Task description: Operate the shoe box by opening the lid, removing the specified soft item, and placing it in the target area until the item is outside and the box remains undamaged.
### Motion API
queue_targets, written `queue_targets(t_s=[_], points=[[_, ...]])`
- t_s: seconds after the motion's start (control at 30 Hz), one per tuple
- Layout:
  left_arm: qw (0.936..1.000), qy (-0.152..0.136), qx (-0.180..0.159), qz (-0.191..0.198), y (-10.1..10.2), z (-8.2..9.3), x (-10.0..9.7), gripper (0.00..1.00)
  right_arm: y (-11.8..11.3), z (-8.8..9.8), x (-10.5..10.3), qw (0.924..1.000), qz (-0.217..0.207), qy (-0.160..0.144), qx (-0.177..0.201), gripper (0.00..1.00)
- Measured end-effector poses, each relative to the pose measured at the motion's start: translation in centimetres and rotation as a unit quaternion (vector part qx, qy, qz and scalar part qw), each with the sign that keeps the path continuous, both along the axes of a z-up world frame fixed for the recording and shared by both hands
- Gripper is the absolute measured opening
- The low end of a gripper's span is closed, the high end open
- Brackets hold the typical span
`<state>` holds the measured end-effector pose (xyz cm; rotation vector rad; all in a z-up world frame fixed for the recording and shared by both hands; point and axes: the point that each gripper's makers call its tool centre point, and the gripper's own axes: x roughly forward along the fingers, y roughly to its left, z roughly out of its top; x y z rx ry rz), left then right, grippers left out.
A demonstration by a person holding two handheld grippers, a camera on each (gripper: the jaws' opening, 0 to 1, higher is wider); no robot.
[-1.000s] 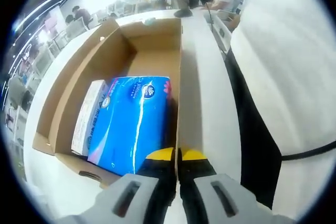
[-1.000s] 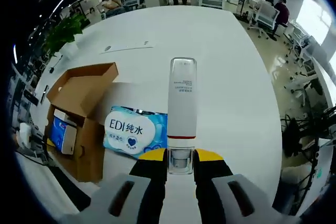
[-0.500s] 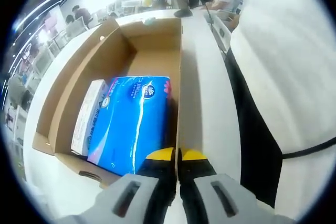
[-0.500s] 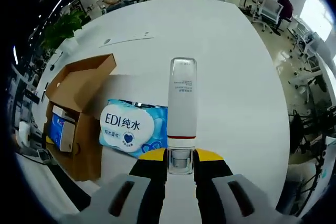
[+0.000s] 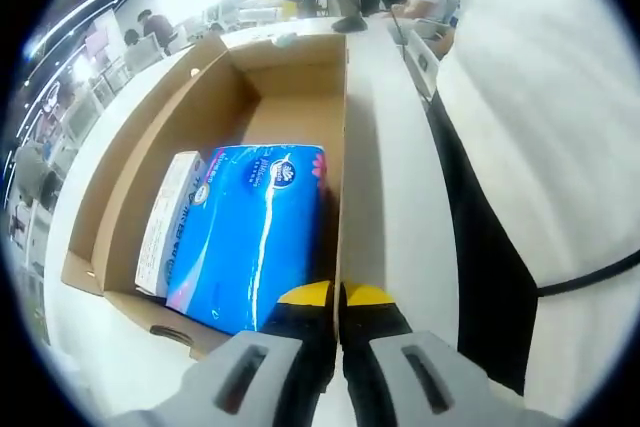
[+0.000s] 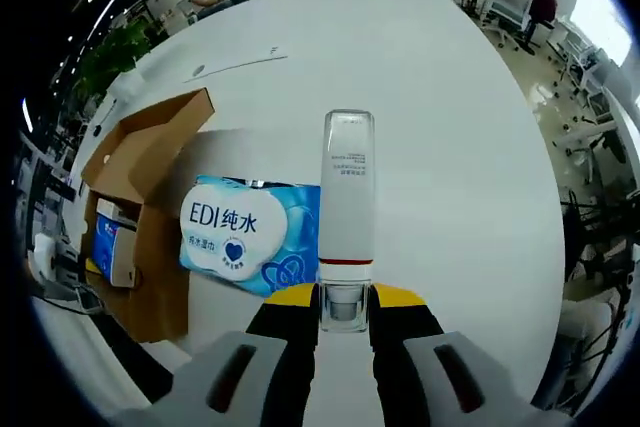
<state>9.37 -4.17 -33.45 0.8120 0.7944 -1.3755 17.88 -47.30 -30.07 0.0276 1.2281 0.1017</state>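
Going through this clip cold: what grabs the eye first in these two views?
In the right gripper view, the right claw is shut on a tall white tube bottle with a red band, held above the white table. Beside it on the table lies a blue "EDI" soft wipes pack, next to the open brown cardboard shoe box. In the left gripper view, the left claw pinches the box's wall, with a bright blue tissue pack inside.

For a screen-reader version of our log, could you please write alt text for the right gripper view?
The right gripper is shut on a white tube with a red band, held above a white table. A blue wipes pack printed "EDI" lies on the table beside an open cardboard box, which has a blue packet inside.
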Motion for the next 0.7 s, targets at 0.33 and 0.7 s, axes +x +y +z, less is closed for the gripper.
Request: queue_targets(t_s=[0.33, 0.7], points=[[1.0, 0.0, 0.0, 0.001, 0.0, 0.0, 0.1, 0.01, 0.1, -1.0, -0.8, 0.9999, -0.01, 0.013, -0.002, 0.18], [1.0, -0.002, -0.001, 0.001, 0.0, 0.1, 0.1, 0.01, -0.3, -1.5, -1.5, 0.999, -0.015, 0.04, -0.011, 0.18]])
